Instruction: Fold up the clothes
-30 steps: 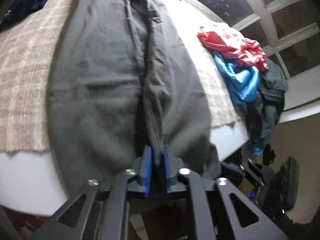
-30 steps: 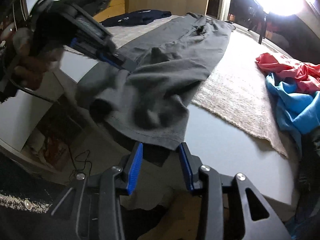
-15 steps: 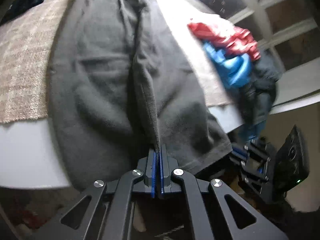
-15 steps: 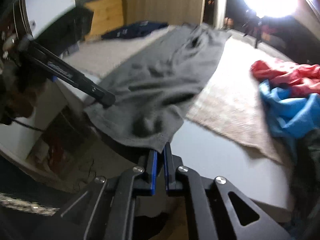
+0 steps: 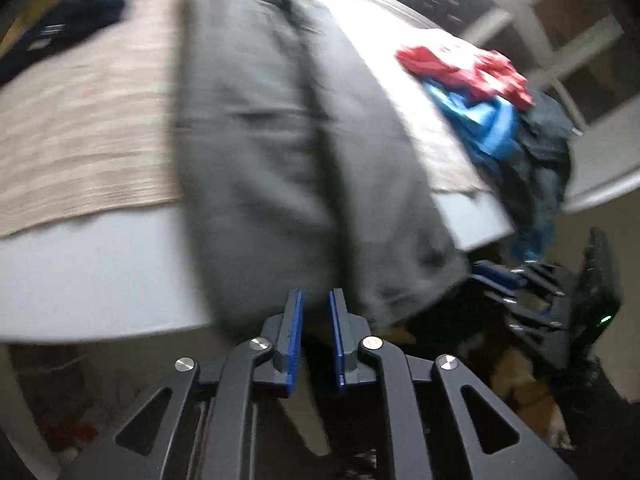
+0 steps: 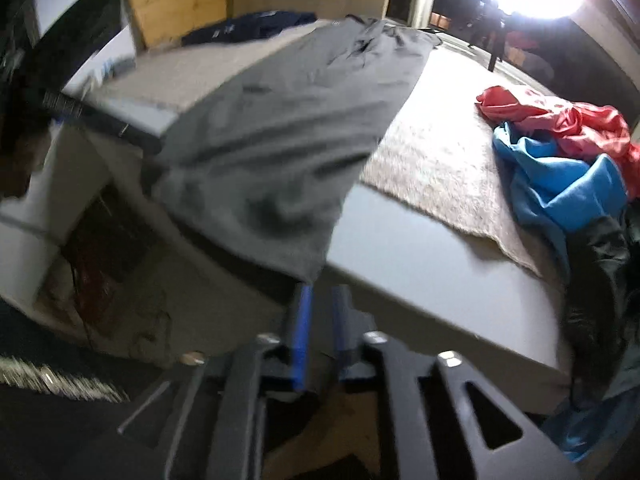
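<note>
So far, we see the grey garment spread lengthwise on the counter, its near hem overhanging, unfolded. Our left gripper and right gripper are opening, pads parted at the hem, gripping nothing. Red and blue clothes await alongside.

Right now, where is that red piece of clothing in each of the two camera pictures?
Left wrist view: the red garment lies upper right, on top of the blue garment.
Right wrist view: the red garment lies at the right edge, above the blue garment.
Shared landmark: the long grey garment, spread over the table's near edge.
</note>
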Available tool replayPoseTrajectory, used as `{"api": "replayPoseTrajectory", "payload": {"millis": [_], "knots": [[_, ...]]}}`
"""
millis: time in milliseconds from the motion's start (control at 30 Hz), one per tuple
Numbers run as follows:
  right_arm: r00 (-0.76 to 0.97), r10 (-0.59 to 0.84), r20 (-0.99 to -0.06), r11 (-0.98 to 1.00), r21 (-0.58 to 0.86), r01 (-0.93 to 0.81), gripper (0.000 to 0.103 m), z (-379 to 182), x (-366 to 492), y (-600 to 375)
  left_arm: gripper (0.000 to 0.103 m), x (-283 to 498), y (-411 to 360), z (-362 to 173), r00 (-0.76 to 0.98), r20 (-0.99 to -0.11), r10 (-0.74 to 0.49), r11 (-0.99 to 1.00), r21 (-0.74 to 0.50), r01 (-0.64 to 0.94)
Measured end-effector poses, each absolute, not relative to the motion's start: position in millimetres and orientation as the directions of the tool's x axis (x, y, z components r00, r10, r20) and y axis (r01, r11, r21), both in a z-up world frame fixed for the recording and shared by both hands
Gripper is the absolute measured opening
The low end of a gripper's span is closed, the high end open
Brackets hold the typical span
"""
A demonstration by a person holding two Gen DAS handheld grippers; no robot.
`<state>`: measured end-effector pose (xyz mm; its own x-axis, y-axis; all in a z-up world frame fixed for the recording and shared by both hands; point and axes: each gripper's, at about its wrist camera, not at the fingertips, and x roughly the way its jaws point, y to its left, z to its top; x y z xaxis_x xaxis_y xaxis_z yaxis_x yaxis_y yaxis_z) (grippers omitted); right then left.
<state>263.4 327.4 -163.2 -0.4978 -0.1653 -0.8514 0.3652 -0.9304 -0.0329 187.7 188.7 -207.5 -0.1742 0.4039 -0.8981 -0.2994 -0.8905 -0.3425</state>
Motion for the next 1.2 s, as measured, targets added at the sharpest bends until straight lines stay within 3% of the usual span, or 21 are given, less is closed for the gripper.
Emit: {"api": "replayPoseTrajectory", "payload": {"millis": [167, 267, 467, 767, 933, 1200], "knots": [[-0.492, -0.183, -0.851, -0.928, -0.016, 0.372, 0.019, -170.5, 251.4, 318.6, 0.019, 183.7, 178.5, -219.0, -0.187, -0.919, 0.346, -0.914, -0.285, -0.289], [-0.482, -0.197, -0.854, -0.934, 0.014, 0.356, 0.008, -175.4, 245.2, 323.7, 0.019, 184.7, 193.1, -223.6, -0.193, -0.927, 0.322, -0.911, -0.248, -0.33], [-0.47, -0.206, -0.858, -0.936, 0.033, 0.35, 0.007, -173.1, 242.7, 327.5, 0.022, 192.4, 189.7, -226.2, -0.222, -0.944, 0.245, -0.923, -0.157, -0.352], [-0.46, -0.206, -0.864, -0.943, 0.049, 0.33, 0.009, -175.3, 237.0, 326.8, 0.023, 189.6, 172.9, -248.5, -0.158, -0.96, 0.233, -0.943, -0.184, -0.276], [-0.463, -0.209, -0.862, -0.943, 0.052, 0.329, 0.008, -176.1, 236.0, 325.6, 0.006, 182.9, 164.1, -256.2, -0.139, -0.941, 0.308, -0.938, -0.276, -0.208], [-0.494, -0.242, -0.835, -0.945, 0.087, 0.316, 0.003, -161.3, 242.9, 335.6, 0.003, 183.7, 109.4, -223.9, -0.171, -0.88, 0.443, -0.894, -0.421, -0.151]]}}
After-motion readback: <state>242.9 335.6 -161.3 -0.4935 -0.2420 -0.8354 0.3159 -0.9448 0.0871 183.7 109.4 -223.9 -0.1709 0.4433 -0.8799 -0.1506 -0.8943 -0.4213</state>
